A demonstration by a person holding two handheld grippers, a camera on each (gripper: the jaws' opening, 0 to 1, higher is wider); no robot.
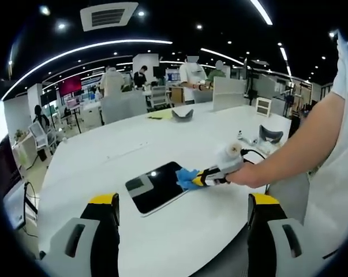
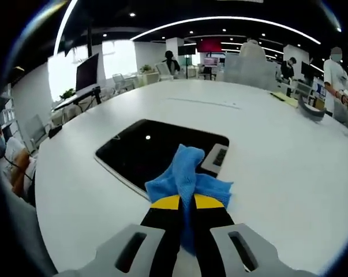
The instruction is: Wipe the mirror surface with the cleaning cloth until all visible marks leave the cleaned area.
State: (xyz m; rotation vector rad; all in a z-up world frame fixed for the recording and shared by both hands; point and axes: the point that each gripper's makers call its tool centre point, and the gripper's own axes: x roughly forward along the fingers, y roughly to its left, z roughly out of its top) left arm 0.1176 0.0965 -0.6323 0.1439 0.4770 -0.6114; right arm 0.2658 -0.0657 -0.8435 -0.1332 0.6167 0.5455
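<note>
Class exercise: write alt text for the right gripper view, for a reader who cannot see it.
The right gripper is shut on a blue cleaning cloth at the near edge of a dark mirror lying flat on a white table.

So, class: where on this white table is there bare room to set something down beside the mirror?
Bare table spreads beyond the mirror on the view's right, and towards the near rim. Crowded where the right gripper presses the blue cloth on the mirror's edge.
</note>
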